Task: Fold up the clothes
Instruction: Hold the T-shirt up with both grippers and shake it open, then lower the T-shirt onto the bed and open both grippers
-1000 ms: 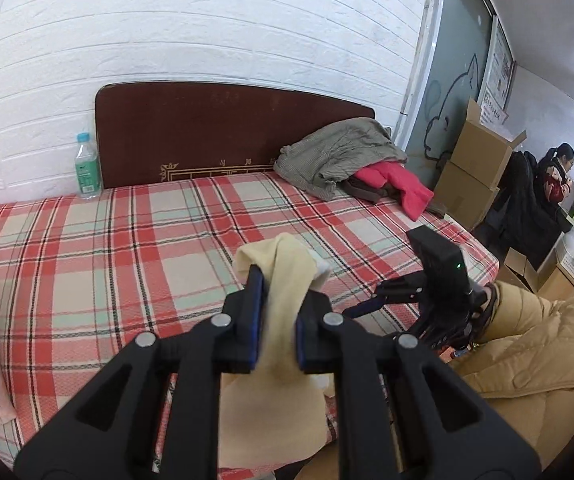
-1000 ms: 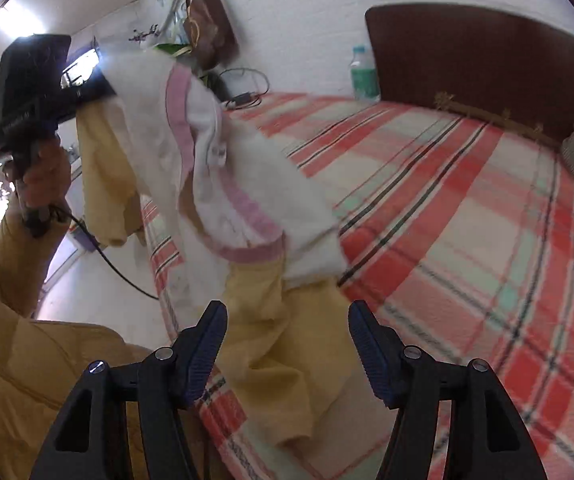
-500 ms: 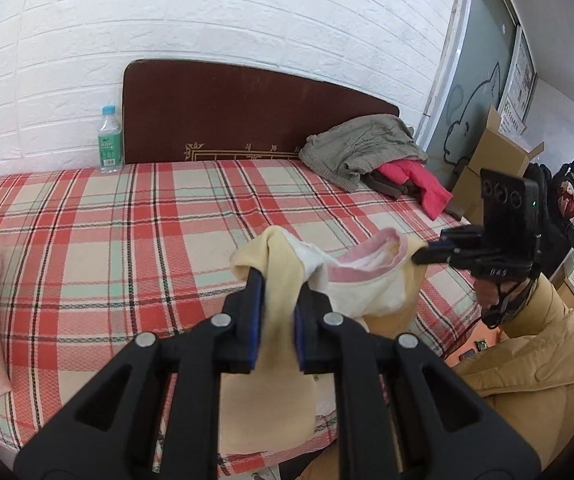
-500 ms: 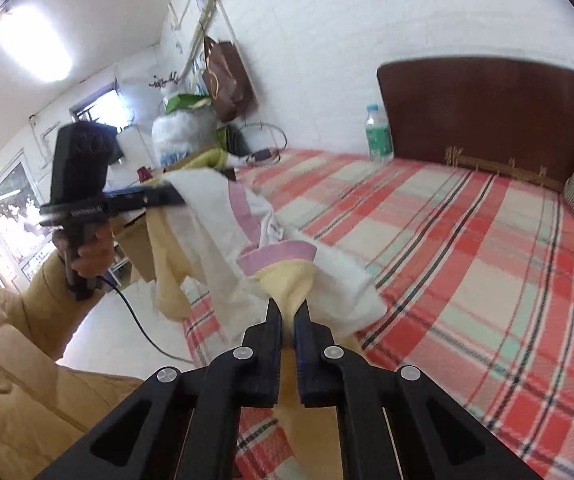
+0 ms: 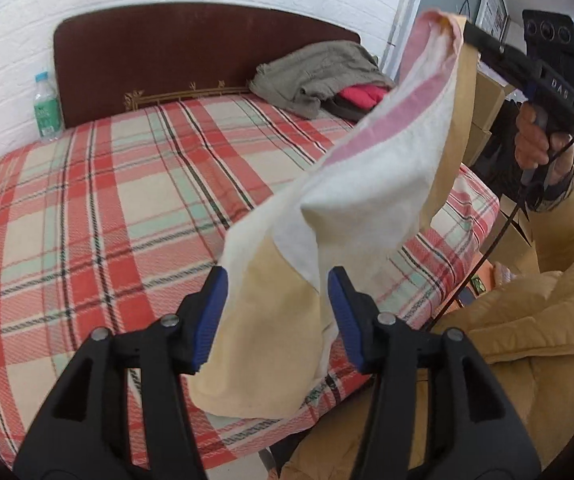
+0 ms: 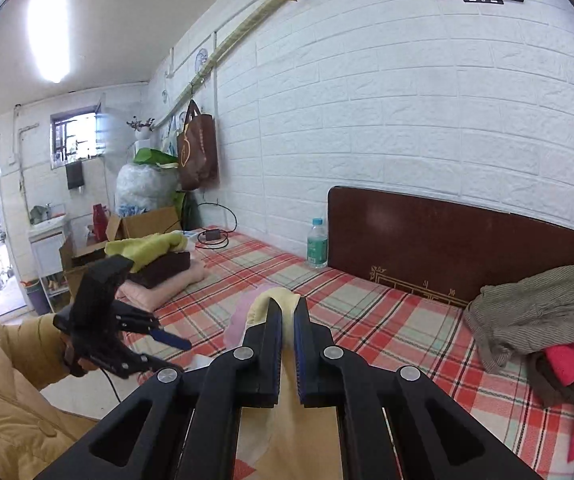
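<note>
A pale yellow garment with white lining and a pink band (image 5: 367, 184) hangs in the air over the near edge of the plaid bed (image 5: 87, 208). My right gripper (image 6: 287, 316) is shut on its top edge (image 6: 275, 300); in the left wrist view it holds the cloth high at the upper right (image 5: 467, 32). My left gripper (image 5: 277, 312) is open, its jaws wide apart on either side of the hanging cloth without pinching it. It also shows at the lower left of the right wrist view (image 6: 167, 332).
A heap of grey and red clothes (image 5: 319, 76) lies at the head of the bed on the right. A water bottle (image 5: 47, 108) stands by the dark headboard (image 5: 191, 48). Folded clothes (image 6: 159, 264) are stacked at the bed's left end. Cardboard boxes (image 5: 483, 96) stand beyond the bed.
My left gripper has opened and let go of the garment. My right gripper has lifted its held edge up and to the right, so the cloth now hangs from it alone.
</note>
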